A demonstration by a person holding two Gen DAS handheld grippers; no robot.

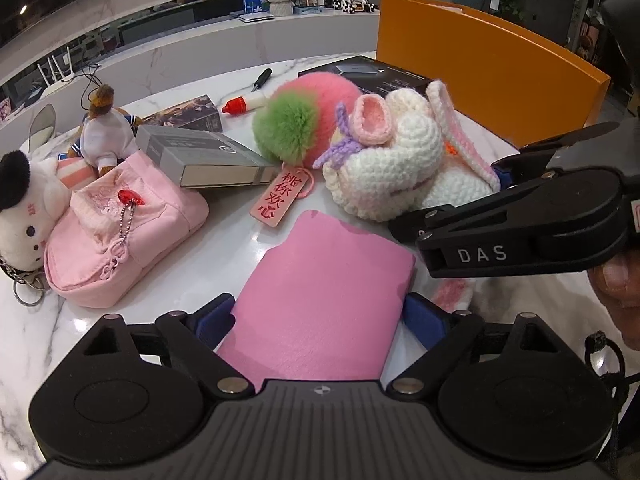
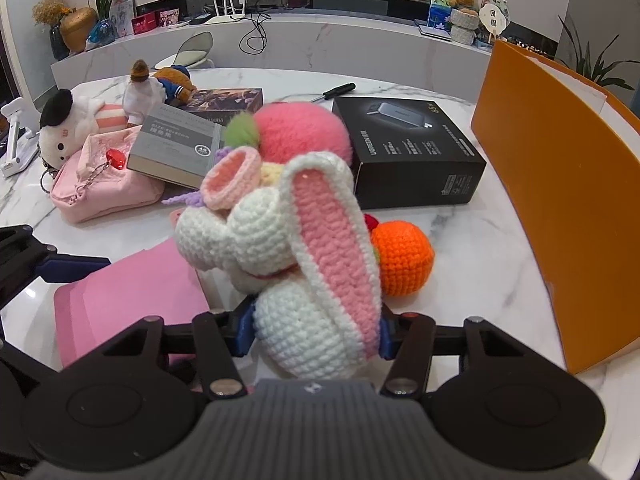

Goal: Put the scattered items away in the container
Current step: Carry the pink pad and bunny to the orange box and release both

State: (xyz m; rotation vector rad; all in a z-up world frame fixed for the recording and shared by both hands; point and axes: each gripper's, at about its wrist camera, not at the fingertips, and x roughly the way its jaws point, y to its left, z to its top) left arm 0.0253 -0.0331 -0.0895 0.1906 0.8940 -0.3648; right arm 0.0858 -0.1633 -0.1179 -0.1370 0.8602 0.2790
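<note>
The crocheted rabbit (image 2: 304,264) sits on the marble table (image 2: 480,248), and the right gripper (image 2: 316,330) has its jaws closed on the rabbit's white body. Beside it lies a pink notebook (image 1: 324,300), gripped at both edges by the left gripper (image 1: 320,322). The orange container (image 2: 560,200) stands well to the right.

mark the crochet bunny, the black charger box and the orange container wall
crochet bunny (image 2: 332,236): right wrist view, pink inner face of its ear.
black charger box (image 2: 404,140): right wrist view, top face.
orange container wall (image 2: 560,208): right wrist view, broad outer face.
</note>
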